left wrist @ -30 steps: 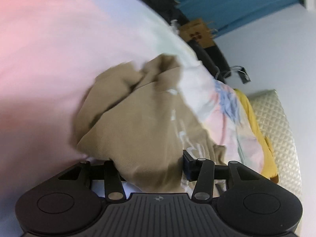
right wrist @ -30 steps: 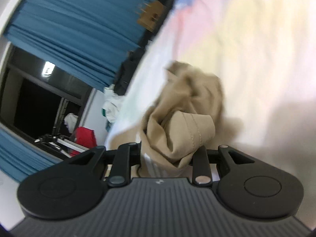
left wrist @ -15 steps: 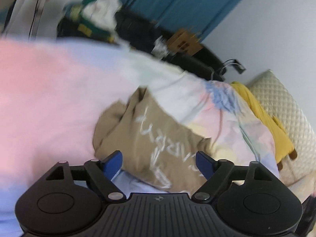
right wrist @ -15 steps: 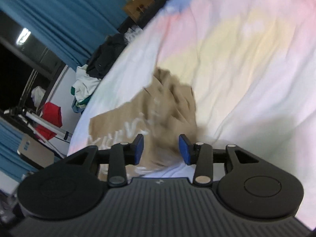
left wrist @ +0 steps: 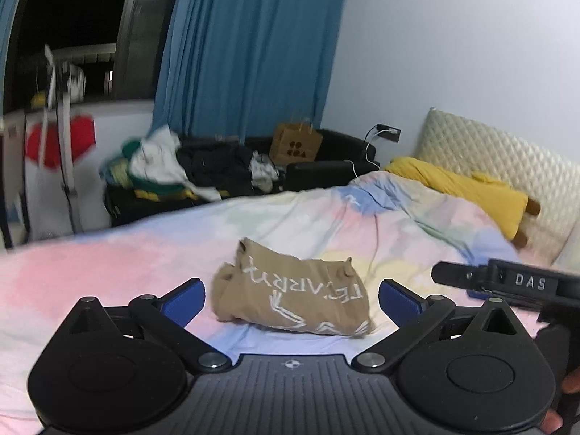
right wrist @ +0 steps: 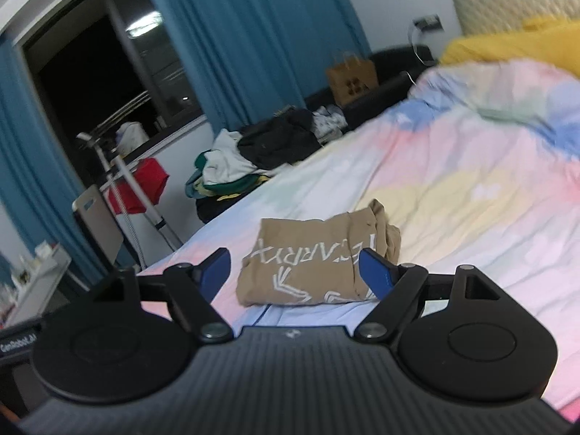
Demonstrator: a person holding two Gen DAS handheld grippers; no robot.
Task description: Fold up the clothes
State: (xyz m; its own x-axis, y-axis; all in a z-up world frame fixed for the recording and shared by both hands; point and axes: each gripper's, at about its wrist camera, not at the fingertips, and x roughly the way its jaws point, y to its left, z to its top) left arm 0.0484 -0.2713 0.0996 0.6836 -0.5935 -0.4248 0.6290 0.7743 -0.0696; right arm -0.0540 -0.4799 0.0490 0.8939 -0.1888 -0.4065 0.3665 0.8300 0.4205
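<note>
A tan garment with white lettering (left wrist: pixel 290 295) lies folded into a compact bundle on the pastel bedspread (left wrist: pixel 108 275). It also shows in the right wrist view (right wrist: pixel 319 264). My left gripper (left wrist: pixel 291 299) is open and empty, held back from the bundle and a little above it. My right gripper (right wrist: pixel 295 270) is open and empty, likewise pulled back from the bundle. Part of the right gripper's body (left wrist: pixel 507 284) shows at the right edge of the left wrist view.
A yellow pillow (left wrist: pixel 464 188) and a quilted headboard (left wrist: pixel 500 156) are at the bed's far right. A pile of clothes (left wrist: pixel 174 170) and a brown paper bag (left wrist: pixel 295 143) sit on a dark sofa beyond the bed. Blue curtains (left wrist: pixel 246 54) hang behind.
Both grippers let go of the tan garment, opened and drew back and up. The garment now lies as a folded bundle on the bed.
</note>
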